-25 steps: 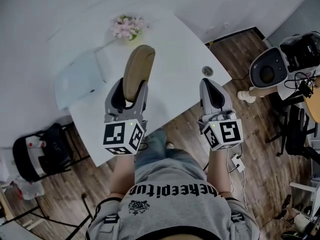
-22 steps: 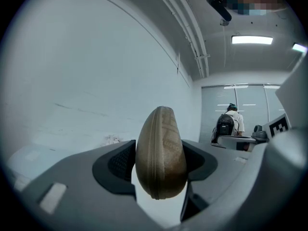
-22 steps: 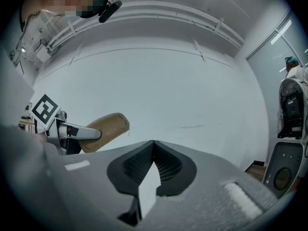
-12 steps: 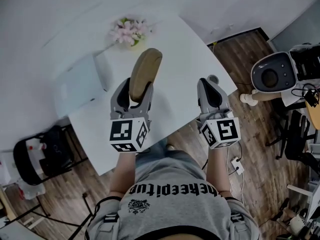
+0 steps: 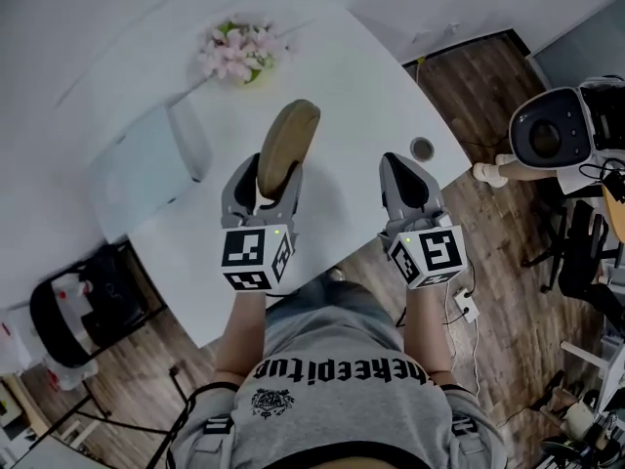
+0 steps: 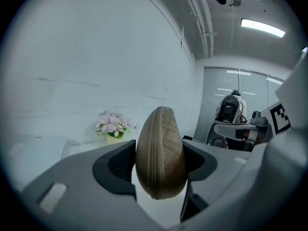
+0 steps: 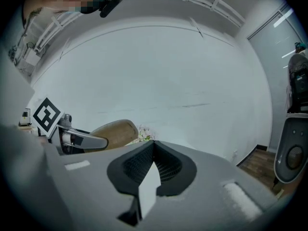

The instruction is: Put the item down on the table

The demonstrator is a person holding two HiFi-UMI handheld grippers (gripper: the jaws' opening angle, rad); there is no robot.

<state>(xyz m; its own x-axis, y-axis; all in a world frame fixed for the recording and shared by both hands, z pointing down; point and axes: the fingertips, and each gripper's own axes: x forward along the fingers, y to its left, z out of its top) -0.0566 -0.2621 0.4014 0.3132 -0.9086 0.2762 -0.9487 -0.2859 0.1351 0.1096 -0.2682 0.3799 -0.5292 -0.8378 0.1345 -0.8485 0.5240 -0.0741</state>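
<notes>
Clamping the tan zippered case [image 5: 289, 137] by its near end with jaws spread wide, the left gripper [image 5: 266, 182] holds it jutting out above the white counter [image 5: 361, 86], ready to be lowered flat, while the right gripper [image 5: 400, 169] hovers alongside, closed and empty.

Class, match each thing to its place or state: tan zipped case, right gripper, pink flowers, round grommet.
Things:
1 tan zipped case
2 right gripper
3 pink flowers
4 round grommet

Places or states:
A shut, nothing between its jaws
B at the far side of the table
C clamped in the left gripper
D set in the table near its right corner

Pairs: 1-C, 2-A, 3-B, 4-D
</notes>
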